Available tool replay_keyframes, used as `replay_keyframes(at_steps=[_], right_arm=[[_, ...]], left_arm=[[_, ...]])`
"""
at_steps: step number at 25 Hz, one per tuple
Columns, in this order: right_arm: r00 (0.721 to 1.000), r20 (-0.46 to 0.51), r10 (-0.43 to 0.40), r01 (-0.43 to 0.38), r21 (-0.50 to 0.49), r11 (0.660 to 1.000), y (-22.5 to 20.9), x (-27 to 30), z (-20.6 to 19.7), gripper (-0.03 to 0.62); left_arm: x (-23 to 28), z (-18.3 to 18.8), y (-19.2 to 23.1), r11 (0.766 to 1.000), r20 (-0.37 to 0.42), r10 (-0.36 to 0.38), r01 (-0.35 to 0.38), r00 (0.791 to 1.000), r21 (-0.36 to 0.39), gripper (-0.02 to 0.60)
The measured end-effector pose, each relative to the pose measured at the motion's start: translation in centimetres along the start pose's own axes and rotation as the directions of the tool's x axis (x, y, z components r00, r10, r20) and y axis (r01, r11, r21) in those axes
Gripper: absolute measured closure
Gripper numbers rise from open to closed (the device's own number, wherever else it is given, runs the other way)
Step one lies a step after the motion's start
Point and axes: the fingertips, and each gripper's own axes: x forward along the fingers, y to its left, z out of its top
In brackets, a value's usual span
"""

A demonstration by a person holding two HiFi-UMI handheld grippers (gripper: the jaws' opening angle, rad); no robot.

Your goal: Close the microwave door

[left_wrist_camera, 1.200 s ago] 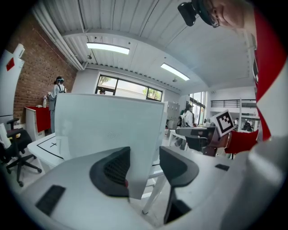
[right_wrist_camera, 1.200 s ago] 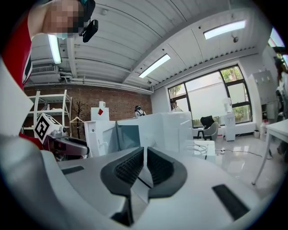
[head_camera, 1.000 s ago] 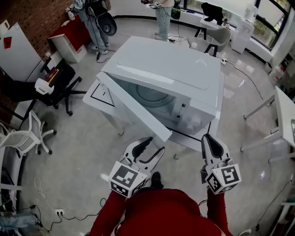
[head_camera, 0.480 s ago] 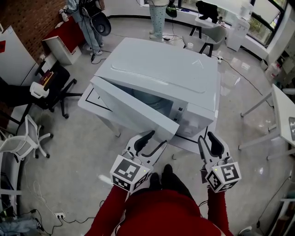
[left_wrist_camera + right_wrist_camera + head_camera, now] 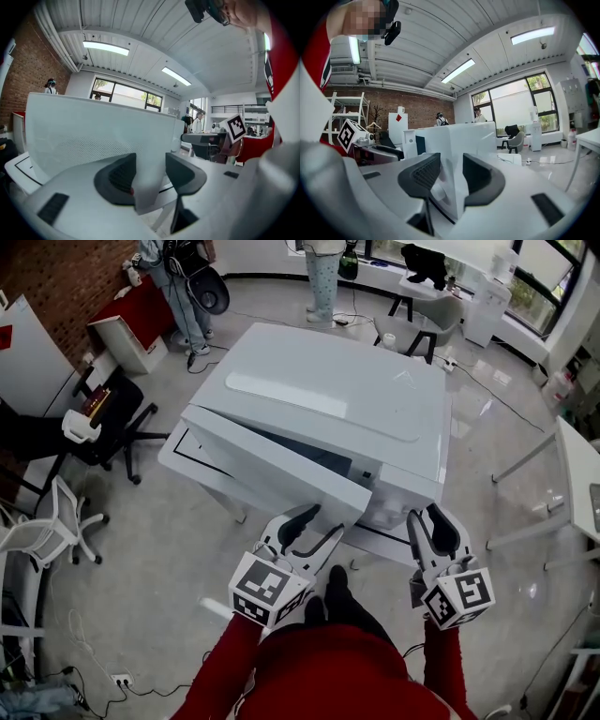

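Reaching fwd near-level, L fingers (image 5: 292, 524) open astride microwave door (image 5: 272, 470) edge, R fingers (image 5: 448, 535) just opened wide, gripping nothing

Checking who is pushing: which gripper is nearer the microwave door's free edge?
Left. The left gripper is right at the door's free edge; the right gripper, jaws just opened and gripping nothing, is off by the microwave's front right corner.
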Motion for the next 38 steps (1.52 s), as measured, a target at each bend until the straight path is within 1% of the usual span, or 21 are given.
replay_keyframes(at_steps=[3,5,9,10,12,13,21,29,38], right_arm=[[1.0,0.013,0.014,-0.014,0.005,1.0,-0.1,0.3,0.4,0.45],[1.0,0.019,0.024,-0.024,0.006,1.0,0.0,0.4,0.6,0.45],[0.999,0.028,0.04,-0.04,-0.003,0.999,0.2,0.3,1.0,0.45],[0.999,0.026,0.045,-0.045,-0.006,0.999,0.2,0.3,1.0,0.45],[0.998,0.025,0.057,-0.057,-0.006,0.998,0.3,0.3,1.1,0.45],[0.998,0.026,0.063,-0.063,-0.004,0.998,0.3,0.2,1.2,0.45],[0.995,0.042,0.092,-0.092,-0.002,0.996,0.3,0.0,1.3,0.45],[0.994,0.034,0.099,-0.099,-0.017,0.995,0.4,0.1,1.5,0.451],[0.994,0.03,0.101,-0.1,-0.028,0.995,0.3,-0.1,1.5,0.451]], left_arm=[[0.6,0.2,0.5,1.0,0.001,0.012,-0.012,1.0,-0.004,0.387],[1.0,0.3,0.9,0.999,-0.006,0.033,-0.033,0.999,-0.002,0.41],[1.9,0.7,1.6,0.997,-0.006,0.075,-0.075,0.997,-0.012,0.43],[2.0,0.8,2.0,0.995,-0.002,0.096,-0.096,0.995,-0.022,0.449],[1.8,0.9,2.8,0.99,0.004,0.135,-0.135,0.991,-0.051,0.534],[1.7,1.0,3.0,0.987,0.006,0.146,-0.146,0.989,-0.062,0.546],[1.6,1.0,2.9,0.975,0.018,0.218,-0.217,0.976,-0.054,0.546],[2.2,1.4,3.3,0.968,0.019,0.243,-0.242,0.97,-0.066,0.546],[2.6,1.5,3.3,0.968,0.012,0.244,-0.242,0.97,-0.069,0.549]])
